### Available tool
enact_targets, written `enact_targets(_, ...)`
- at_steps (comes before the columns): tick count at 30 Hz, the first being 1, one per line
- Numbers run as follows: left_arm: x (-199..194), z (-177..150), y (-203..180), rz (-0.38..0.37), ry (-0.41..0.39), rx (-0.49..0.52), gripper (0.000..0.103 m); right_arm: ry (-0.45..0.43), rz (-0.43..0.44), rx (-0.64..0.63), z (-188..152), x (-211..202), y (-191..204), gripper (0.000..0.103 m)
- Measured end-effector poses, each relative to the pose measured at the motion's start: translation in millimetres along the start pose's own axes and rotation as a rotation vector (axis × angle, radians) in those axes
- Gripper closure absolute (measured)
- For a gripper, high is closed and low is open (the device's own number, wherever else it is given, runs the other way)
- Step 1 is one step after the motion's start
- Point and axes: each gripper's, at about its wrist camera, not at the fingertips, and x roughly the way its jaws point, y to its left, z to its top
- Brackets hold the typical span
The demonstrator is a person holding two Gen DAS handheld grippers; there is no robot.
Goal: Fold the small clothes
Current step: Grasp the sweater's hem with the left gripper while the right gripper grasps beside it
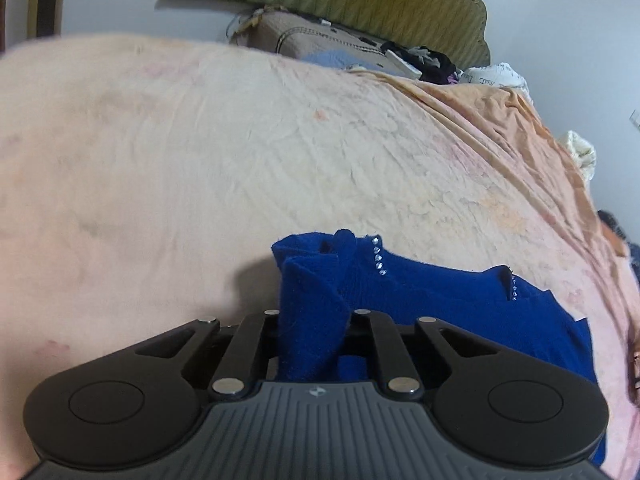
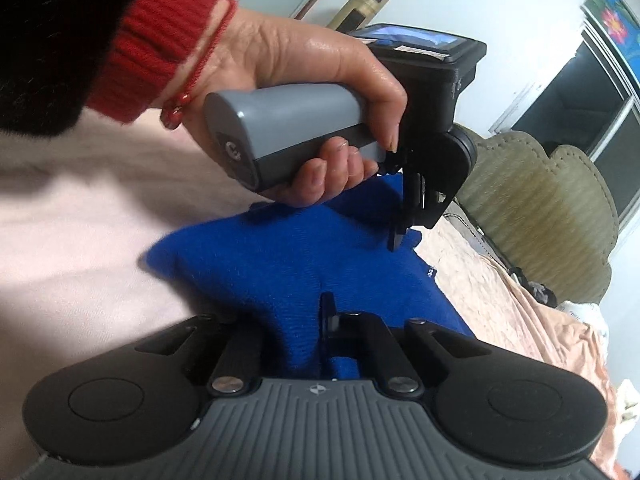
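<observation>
Both grippers, left gripper (image 1: 312, 316) and right gripper (image 2: 298, 316), pinch the blue sweater (image 1: 440, 296) (fold just starting). Next, they likely carry that edge across the pink bedsheet (image 1: 200, 140) together.

Blue knit garment (image 1: 420, 292), bunched, on bed

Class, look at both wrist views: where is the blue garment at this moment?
The blue garment lies on the pink bedsheet, low and centre-right in the left wrist view. Both the left gripper and the right gripper pinch folds of it.
</observation>
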Motion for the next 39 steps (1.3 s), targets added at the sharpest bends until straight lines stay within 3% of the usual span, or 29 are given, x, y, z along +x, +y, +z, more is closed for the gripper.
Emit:
enact_targets(5, -20, 12, -41, 0.075, -0.044, 0.057, 0.092, -0.080, -0.058, 0.091, -11, -34, -27, 0.097)
enact_targets(13, -21, 17, -114, 0.090, -0.063, 0.117, 0.092, -0.118, -0.114, 0.345, -58, -81, -93, 0.097)
enact_targets(22, 2, 7, -211, 0.060, -0.061, 0.246, 0.092, -0.117, -0.086, 0.624, -119, -117, -137, 0.098)
enact_targets(30, 55, -17, -289, 0.007, 0.014, 0.336, 0.092, -0.096, -0.064, 0.924, -189, -120, -181, 0.097)
enact_targets(34, 85, -35, -322, 0.020, 0.048, 0.411, 0.092, -0.069, -0.021, 1.069, -224, -112, -196, 0.097)
enact_targets(36, 94, -40, -330, 0.010, 0.071, 0.415, 0.092, -0.053, 0.013, 1.154, -241, -111, -200, 0.094)
enact_targets(39, 95, -36, -330, -0.079, 0.065, 0.348, 0.088, -0.014, 0.082, 1.282, -263, -107, -202, 0.078)
